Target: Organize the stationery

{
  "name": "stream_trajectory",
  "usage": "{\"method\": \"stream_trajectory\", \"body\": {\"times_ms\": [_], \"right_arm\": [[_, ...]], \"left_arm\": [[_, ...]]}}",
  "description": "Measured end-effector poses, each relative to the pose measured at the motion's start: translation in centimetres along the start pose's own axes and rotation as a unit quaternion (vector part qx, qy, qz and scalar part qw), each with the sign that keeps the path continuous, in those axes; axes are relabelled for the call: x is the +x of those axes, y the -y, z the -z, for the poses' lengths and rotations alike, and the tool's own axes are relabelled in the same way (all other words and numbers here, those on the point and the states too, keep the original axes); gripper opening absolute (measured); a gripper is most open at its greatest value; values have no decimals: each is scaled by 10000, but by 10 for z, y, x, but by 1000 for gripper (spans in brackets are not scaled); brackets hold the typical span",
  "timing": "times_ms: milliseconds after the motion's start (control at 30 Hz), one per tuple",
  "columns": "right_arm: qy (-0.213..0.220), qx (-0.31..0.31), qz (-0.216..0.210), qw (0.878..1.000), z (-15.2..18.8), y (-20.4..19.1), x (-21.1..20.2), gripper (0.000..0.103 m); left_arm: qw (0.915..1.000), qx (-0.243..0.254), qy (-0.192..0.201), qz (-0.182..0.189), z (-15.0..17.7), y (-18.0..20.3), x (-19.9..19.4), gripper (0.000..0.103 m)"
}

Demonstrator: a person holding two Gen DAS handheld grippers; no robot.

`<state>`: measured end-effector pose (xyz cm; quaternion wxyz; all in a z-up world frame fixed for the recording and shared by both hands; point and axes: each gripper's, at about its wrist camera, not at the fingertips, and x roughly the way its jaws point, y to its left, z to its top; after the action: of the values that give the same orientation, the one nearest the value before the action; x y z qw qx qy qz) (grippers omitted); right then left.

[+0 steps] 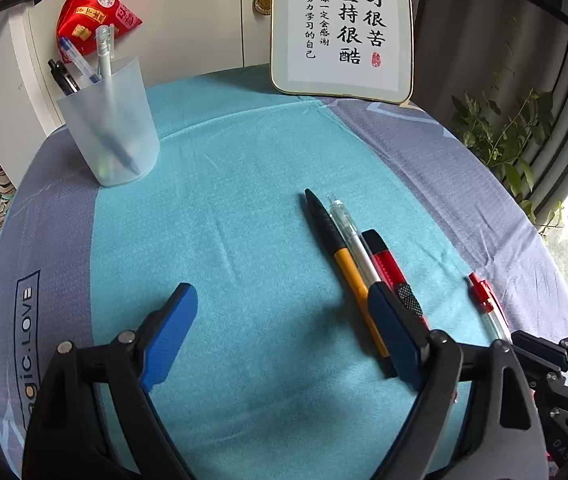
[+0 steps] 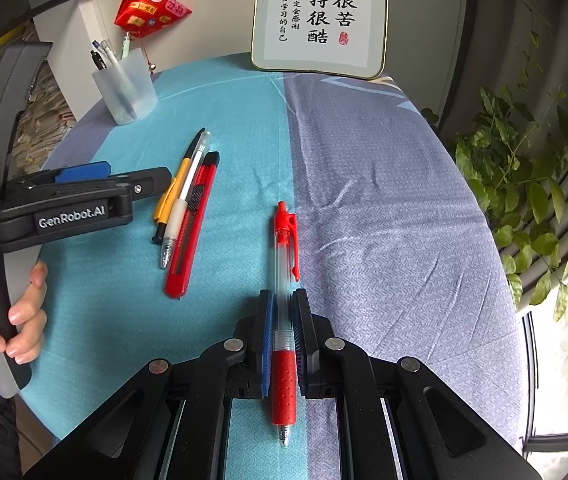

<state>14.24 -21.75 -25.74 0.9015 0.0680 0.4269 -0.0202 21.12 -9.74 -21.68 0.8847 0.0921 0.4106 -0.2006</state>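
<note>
Left wrist: my left tool (image 1: 280, 332) gapes empty over the table (image 1: 244, 168); yellow pen (image 1: 347, 268), clear pen (image 1: 353, 240), red cutter (image 1: 383, 260) alongside, light, stiff, slippery. Right wrist: my right tool (image 2: 282, 320) clamps the red pen (image 2: 284, 376) at its rubber grip, the surest hold

The cloth (image 2: 244, 120) on the bench is teal beside grey-lilac, herringbone-woven. A red pen (image 2: 284, 280) has a clear barrel. The utility knife (image 2: 192, 232) is red and black. The cup (image 1: 110, 128) is frosted bluish-white.
</note>
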Motion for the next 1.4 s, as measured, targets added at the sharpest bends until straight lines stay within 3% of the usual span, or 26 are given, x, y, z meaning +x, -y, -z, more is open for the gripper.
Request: {"method": "stream_trajectory", "body": {"times_ms": [267,467,600,700,800,900,967,1133,1400], "right_arm": [[6,36,16,10000,0,0,0,10],[11,118,-22,9999,0,1,0,10],[4,121,-18,9999,0,2,-1,10],[12,141,-28,9999,0,3,-1,10],[21,153,-55,9999,1,4,-1,10],[20,154,-62,9999,0,4,-1,10],[31,135,-50,9999,1,4,-1,10],[53,133,-32,9999,1,3,-1,10],[128,223,-58,9997,3,4,-2,10]], "left_arm": [[9978,-550,-274,256,-2,-14,7,95],[9953,-644,-727,35,-14,3,17,98],[9879,-743,-1263,-511,-23,8,28,95],[9872,-713,-1307,-580,-26,7,30,95],[9881,-740,-1198,-616,-23,3,23,80],[9904,-667,-1068,-565,-21,-1,16,57],[9928,-581,-926,-489,-18,-4,11,29],[9954,-531,-763,-243,-9,-16,3,13],[9964,-494,-684,94,7,-21,-11,8]]}}
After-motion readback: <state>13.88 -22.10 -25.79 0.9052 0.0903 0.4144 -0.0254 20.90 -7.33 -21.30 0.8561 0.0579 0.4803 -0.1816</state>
